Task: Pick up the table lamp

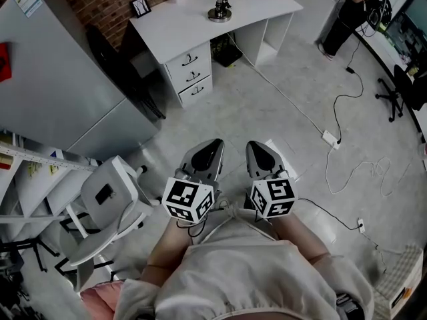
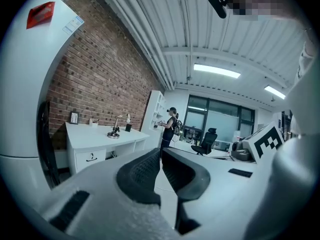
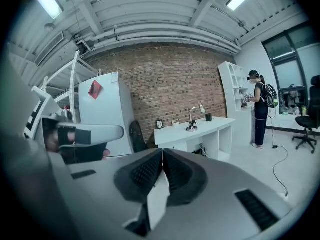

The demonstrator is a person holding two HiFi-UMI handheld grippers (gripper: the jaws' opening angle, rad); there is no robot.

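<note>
The table lamp (image 1: pixel 219 5) is a silver-armed desk lamp on a round base, standing on the white desk (image 1: pixel 193 19) far across the room. It shows small in the left gripper view (image 2: pixel 115 129) and in the right gripper view (image 3: pixel 193 119). My left gripper (image 1: pixel 212 145) and right gripper (image 1: pixel 256 147) are held side by side close to my body, well short of the desk. Both are shut with nothing between the pads. In the left gripper view the gripper (image 2: pixel 160 153) points toward the desk; the right gripper (image 3: pixel 163 154) does too.
A tall grey cabinet (image 1: pixel 60 79) stands at the left with a black chair (image 1: pixel 107 52) beside the desk. A white chair (image 1: pixel 110 202) is close at my left. Cables (image 1: pixel 347 159) and a power strip (image 1: pixel 330 139) lie on the floor at right. A person (image 1: pixel 353 12) stands at the far right.
</note>
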